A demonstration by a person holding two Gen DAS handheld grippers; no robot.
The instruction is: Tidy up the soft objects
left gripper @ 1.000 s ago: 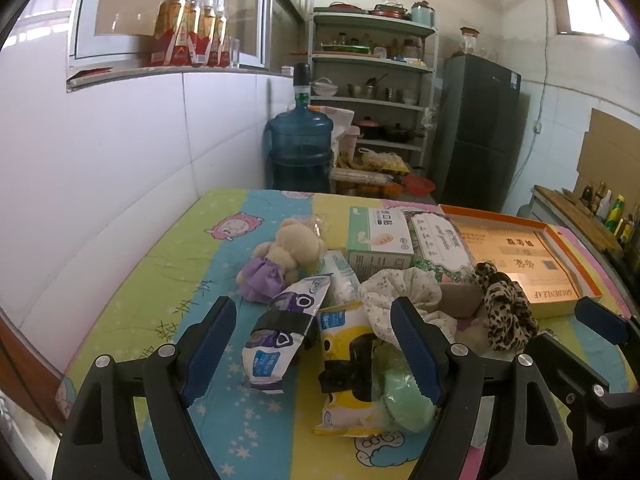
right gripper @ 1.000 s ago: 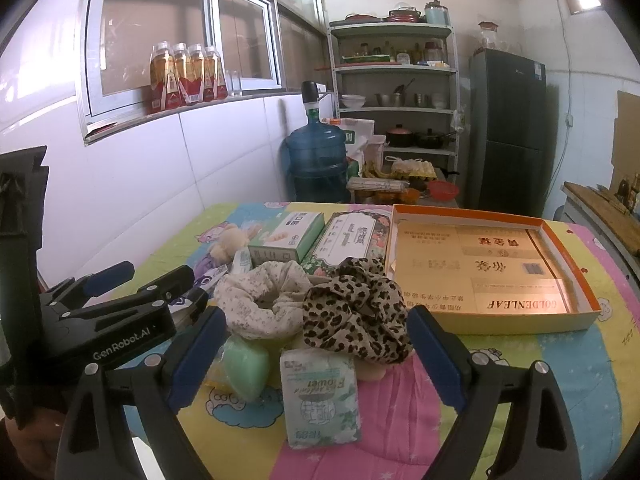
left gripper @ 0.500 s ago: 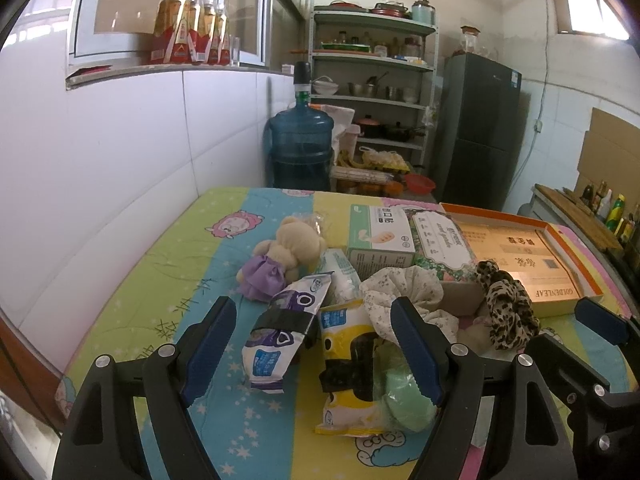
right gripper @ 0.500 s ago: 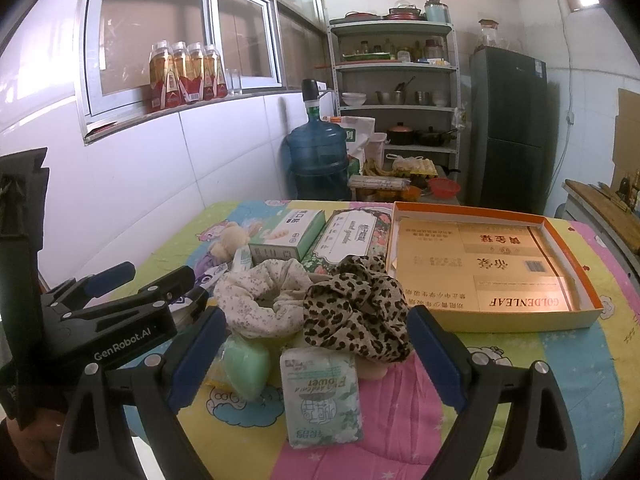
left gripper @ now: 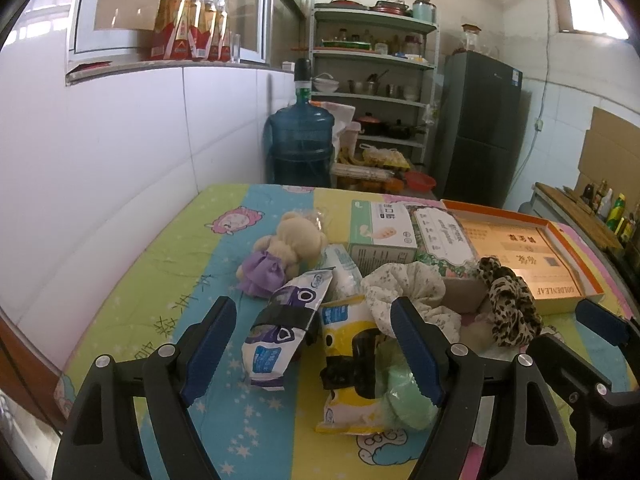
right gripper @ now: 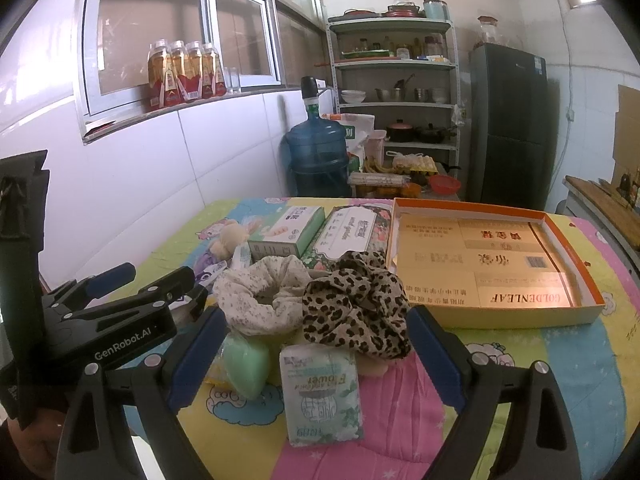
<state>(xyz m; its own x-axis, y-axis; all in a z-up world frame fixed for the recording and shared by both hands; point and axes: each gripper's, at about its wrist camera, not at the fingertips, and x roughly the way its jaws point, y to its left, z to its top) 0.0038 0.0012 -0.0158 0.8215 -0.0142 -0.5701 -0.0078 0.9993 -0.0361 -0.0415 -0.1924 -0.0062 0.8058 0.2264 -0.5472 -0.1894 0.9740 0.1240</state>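
Nothing is picked up yet — both the left claw [left gripper: 312,346] and the right claw [right gripper: 314,354] hang spread wide and empty over the heap of soft things on the desk [right gripper: 560,364]. Likely next: the right claw closes on the leopard scrunchie [right gripper: 356,312], nearest the orange box [right gripper: 520,314] at right.

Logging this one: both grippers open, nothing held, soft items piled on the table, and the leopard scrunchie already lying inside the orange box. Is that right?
Not quite. The leopard scrunchie is not in the orange box; the right wrist view shows it on the pile beside the box, next to the floral scrunchie. The rest holds: the left gripper and right gripper are both open and hold nothing.
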